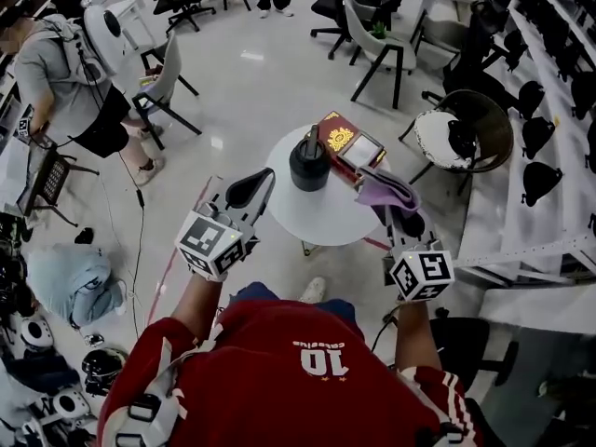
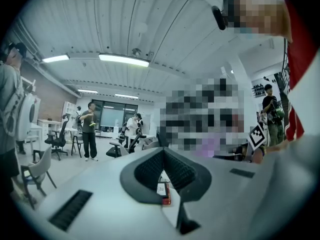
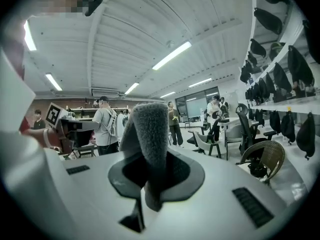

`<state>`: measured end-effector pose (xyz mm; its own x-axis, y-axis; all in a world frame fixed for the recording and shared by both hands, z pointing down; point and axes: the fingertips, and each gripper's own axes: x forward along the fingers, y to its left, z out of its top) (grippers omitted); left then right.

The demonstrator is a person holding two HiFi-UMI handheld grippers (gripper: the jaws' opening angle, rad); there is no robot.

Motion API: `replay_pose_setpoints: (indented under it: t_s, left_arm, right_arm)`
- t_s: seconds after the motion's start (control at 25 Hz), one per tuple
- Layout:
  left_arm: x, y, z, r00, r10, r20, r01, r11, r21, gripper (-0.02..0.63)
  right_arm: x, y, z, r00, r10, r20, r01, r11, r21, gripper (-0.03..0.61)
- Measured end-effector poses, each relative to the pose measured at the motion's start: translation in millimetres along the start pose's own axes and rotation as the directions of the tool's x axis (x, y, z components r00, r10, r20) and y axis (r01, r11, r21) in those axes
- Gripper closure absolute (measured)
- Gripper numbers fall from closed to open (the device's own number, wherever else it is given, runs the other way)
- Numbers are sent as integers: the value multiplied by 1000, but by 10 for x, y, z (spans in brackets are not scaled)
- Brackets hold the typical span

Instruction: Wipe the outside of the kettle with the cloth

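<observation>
Cloth pinched in the right gripper (image 1: 399, 218), kettle (image 1: 309, 162) ahead of both tools.

The right gripper's (image 3: 150, 160) jaws clamp a fold of the purple cloth (image 1: 386, 192), which stands up between them and hangs past their tips. The left gripper (image 1: 253, 188) has its jaws closed tip to tip, holding nothing. The black kettle stands on the round white table (image 1: 326, 223), just ahead of the left gripper and forward-left of the right one, beside a red box (image 1: 340, 138).

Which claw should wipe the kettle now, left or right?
Right. The right claw is shut on the cloth, near the kettle. The left claw is shut on nothing, so it would likely serve better steadying the kettle.
</observation>
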<state>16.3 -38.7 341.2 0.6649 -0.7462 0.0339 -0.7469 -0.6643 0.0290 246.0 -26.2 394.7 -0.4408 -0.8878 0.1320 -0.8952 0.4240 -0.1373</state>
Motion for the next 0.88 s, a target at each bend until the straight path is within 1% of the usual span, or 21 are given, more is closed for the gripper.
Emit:
replay_pose_setpoints:
  t_s: [0.16,0.36,0.52,0.68,0.88]
  left_arm:
    - [101,72,-100,1000,14,-15,-14,1000,-7,606]
    - [175,272,-157,1000,15,-10,-15,1000,-18,606]
    - [264,468,-179,1000,-2,-11,2,1000,-12,606]
    - [332,700,-149,1000,-9,-13,9,1000,-13,606]
    - [397,943,-199,1000,-5,-10,4,1000,-29,606]
  right_arm:
    - [225,-147,-137,1000,7,-28,-7,1000,15,529]
    - [585,-188,-278,998,6,-62,-6,1000,6,529]
    - [930,-238,-380,996,-21,-92,20,1000,-8,529]
    - [1299,-250,-480,993,-37,-115,38,999,5,529]
    - [1743,-299,-699,988,-58,-142,53,998,-34,529]
